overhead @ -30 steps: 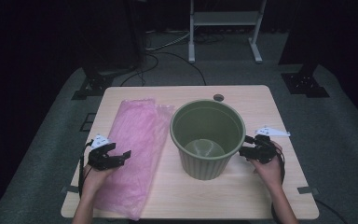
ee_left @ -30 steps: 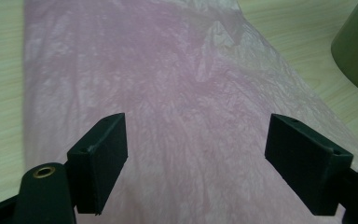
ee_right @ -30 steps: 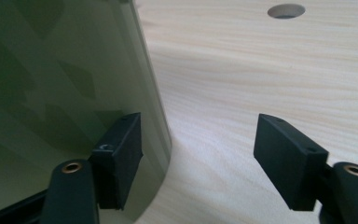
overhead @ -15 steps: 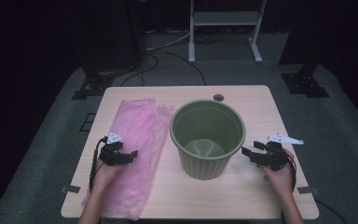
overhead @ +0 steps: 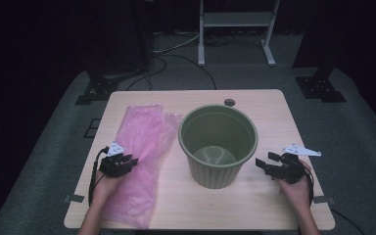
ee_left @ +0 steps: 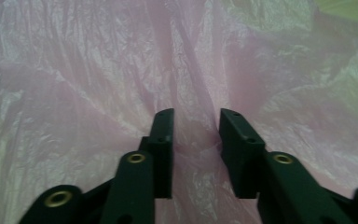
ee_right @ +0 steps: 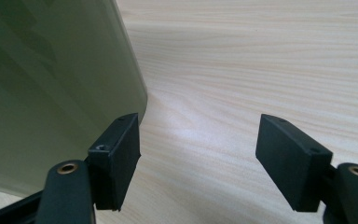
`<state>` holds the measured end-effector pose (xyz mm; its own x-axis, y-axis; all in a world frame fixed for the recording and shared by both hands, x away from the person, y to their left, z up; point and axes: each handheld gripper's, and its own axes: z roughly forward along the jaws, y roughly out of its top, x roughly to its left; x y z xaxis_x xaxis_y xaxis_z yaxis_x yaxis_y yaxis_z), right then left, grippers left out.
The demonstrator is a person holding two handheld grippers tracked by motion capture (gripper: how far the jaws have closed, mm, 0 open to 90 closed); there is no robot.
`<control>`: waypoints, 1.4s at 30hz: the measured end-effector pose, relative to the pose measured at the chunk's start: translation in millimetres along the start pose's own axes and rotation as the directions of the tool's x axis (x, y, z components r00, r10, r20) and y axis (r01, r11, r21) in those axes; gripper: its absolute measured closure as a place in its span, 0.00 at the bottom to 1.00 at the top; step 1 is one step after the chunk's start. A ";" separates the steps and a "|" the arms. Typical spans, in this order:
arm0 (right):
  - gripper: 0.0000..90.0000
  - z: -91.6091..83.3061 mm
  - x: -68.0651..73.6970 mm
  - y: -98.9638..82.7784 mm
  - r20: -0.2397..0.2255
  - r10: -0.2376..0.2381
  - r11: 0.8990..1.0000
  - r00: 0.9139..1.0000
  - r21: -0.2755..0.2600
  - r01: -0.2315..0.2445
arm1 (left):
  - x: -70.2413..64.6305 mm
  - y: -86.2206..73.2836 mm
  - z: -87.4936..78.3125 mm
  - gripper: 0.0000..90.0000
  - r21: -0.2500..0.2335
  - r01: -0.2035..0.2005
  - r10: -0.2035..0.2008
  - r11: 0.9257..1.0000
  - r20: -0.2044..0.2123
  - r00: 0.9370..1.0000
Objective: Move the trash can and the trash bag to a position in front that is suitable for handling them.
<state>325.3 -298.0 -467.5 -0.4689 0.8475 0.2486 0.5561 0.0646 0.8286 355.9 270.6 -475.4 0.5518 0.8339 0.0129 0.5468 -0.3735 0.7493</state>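
Observation:
A pink plastic bag (overhead: 139, 147) lies flat on the left half of the wooden table (overhead: 274, 112). My left gripper (overhead: 129, 160) rests on the bag's near part. In the left gripper view its jaws have just been closing and pinch a puckered fold of the bag (ee_left: 98, 70) between them, at the left gripper (ee_left: 196, 140). A green plastic pot (overhead: 218, 147) stands upright and empty at the table's middle. My right gripper (overhead: 265, 159) sits low on the table just right of the pot, open and holding nothing. In the right gripper view (ee_right: 198, 140) the pot wall (ee_right: 51, 70) is beside its left jaw.
A small round dark hole (overhead: 229, 102) sits near the table's far edge behind the pot. Bare wood (ee_right: 261, 56) stretches right of the pot. Beyond the table are a dark carpet, cables and a white stand's legs (overhead: 235, 29).
The left jaws have narrowed onto the bag, gathering a fold. The right hand has drawn back from the pot's rim, toward the near right and lower onto the table.

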 end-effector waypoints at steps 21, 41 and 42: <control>0.33 1.5 3.8 -6.8 -0.017 0.005 1.000 1.000 0.019 -0.004 | 8.1 -16.0 -22.4 0.95 0.036 0.028 -0.033 0.999 0.137 0.990; 0.33 -0.8 3.2 -8.2 -0.021 0.004 1.000 1.000 0.012 -0.004 | 15.1 -5.0 -32.4 0.35 -0.032 0.035 -0.033 0.999 0.073 0.997; 0.33 -0.7 3.2 -8.3 -0.021 0.003 1.000 1.000 0.013 -0.003 | 15.5 -2.9 -30.2 0.31 -0.032 0.042 -0.040 0.999 0.073 0.997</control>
<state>318.7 -296.2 -473.3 -0.4817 0.8363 0.2618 0.5662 0.0690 0.8214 343.8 296.9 -457.4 0.5738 0.8164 -0.0650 0.5490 -0.3245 0.7703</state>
